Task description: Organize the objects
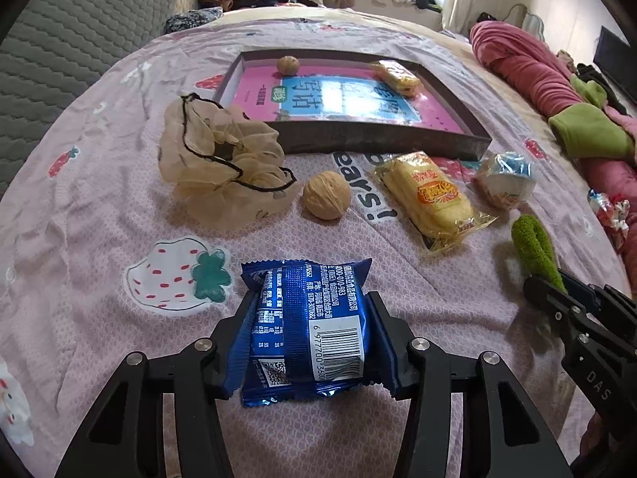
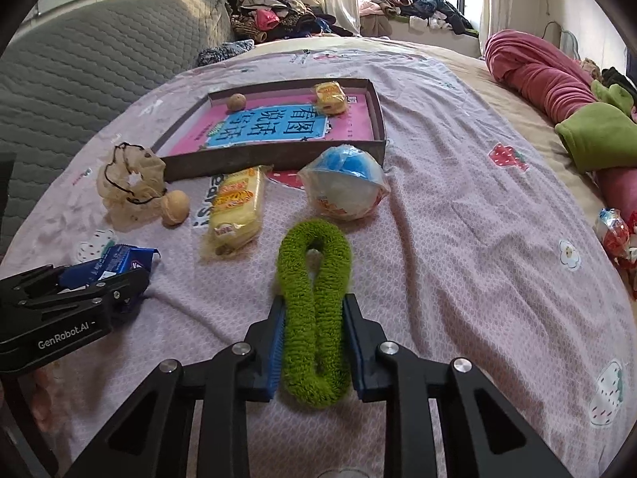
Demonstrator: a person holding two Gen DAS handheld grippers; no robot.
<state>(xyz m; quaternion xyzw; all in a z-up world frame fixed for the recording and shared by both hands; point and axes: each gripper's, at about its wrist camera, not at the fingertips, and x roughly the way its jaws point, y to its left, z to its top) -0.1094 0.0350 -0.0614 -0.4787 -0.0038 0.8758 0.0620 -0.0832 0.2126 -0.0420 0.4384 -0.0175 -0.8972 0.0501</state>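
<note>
Blue foil first: our left gripper [image 1: 308, 330] has its jaws pressed on both sides of the snack pack [image 1: 306, 318], which lies on the bedspread [image 1: 99, 207] near its front edge. Our right gripper [image 2: 312, 342] is clamped on the green scrunchie [image 2: 314, 310], squeezing its loop narrow.

Both catches look ready to lift, we reckon, and the box [image 1: 358, 141] at the middle of the bed seems the place for them; it already holds a small walnut [image 1: 288, 65] and a yellow pack [image 1: 398, 75]. To do this well we want to raise straight up before swinging, keep the two arms apart, and carry over the near wall rather than drag against it. The foil may slip, so a steady squeeze matters.

Waiting just before the box are a beige scrunchie [image 1: 215, 159], a walnut [image 1: 326, 195], a rice cracker pack [image 1: 430, 195] and a blue-white ball [image 1: 505, 179].

Writing: "GenRobot.AI" on the left gripper, "DAS" on the right, "ears!" on the bedspread, a barcode beginning 6 9777 on the foil.
</note>
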